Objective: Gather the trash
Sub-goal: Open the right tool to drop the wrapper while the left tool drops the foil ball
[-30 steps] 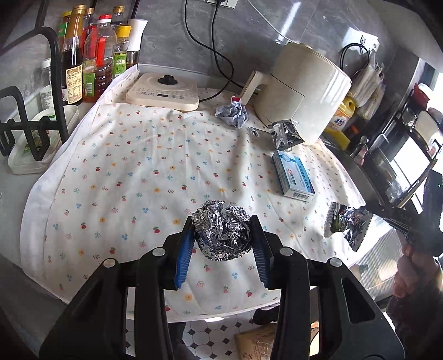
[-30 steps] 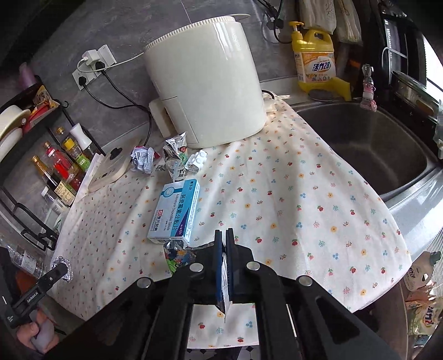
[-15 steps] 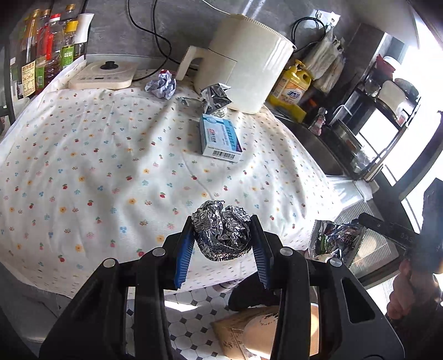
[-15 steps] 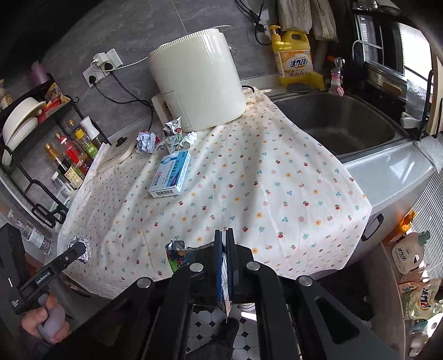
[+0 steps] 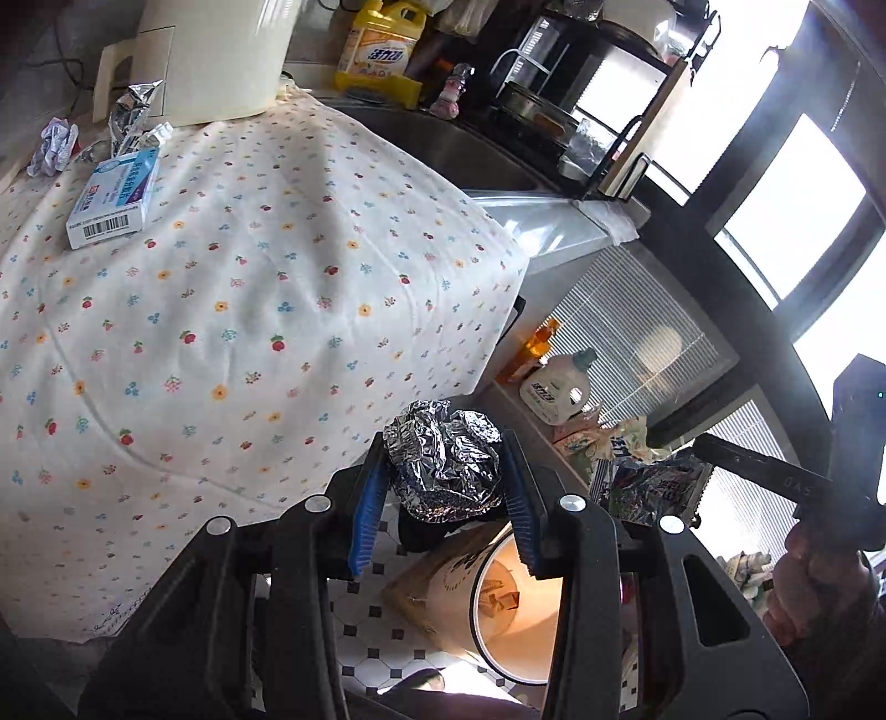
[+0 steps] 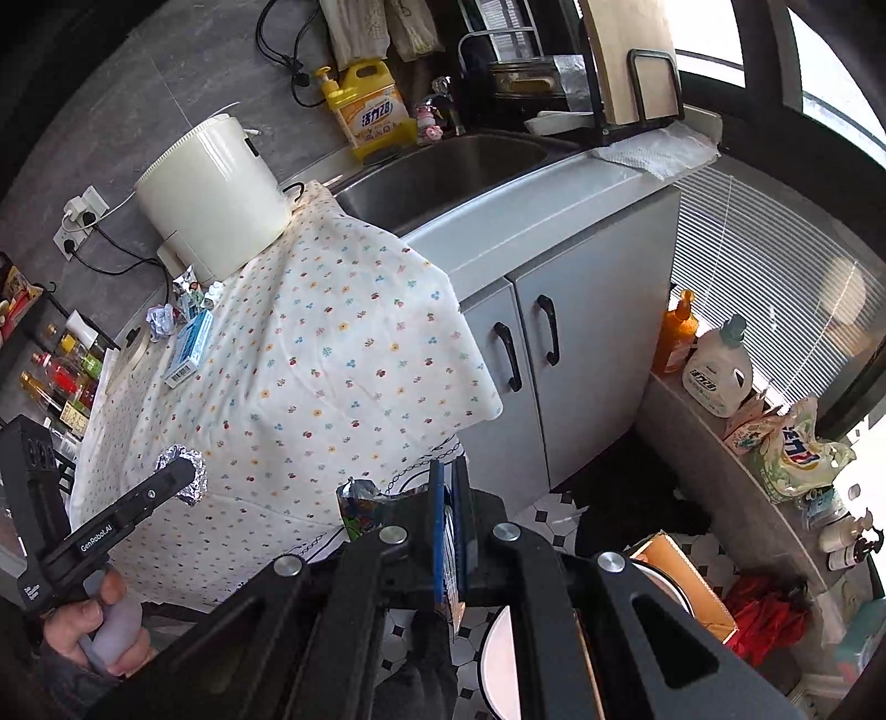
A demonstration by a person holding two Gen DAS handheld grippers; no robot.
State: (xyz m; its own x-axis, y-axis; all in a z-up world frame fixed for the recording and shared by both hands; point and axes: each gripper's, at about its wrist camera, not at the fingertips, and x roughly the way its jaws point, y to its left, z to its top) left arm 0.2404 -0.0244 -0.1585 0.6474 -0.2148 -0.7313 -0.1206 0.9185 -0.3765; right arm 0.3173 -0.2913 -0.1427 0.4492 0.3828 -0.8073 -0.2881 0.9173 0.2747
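Note:
My left gripper (image 5: 443,493) is shut on a crumpled foil ball (image 5: 446,468), held past the counter's edge above a white trash bin (image 5: 515,615) on the floor. My right gripper (image 6: 454,526) is shut on a flat snack wrapper (image 6: 360,507); it also shows in the left wrist view (image 5: 648,487) to the right of the bin. The bin's rim (image 6: 493,648) shows below the right gripper. On the flowered cloth (image 5: 221,310) lie a blue-and-white box (image 5: 113,196), a crumpled paper (image 5: 52,147) and a silver wrapper (image 5: 130,111).
A cream air fryer (image 5: 210,55) stands at the back of the counter beside a yellow detergent bottle (image 5: 382,47) and the sink (image 6: 443,171). A cardboard box (image 6: 686,581) lies by the bin. Bottles (image 6: 717,368) stand on a low ledge by the window.
Both grippers have swung right and away from the counter, carrying the foil ball and the wrapper out over the floor and the bin. Their grips have not changed.

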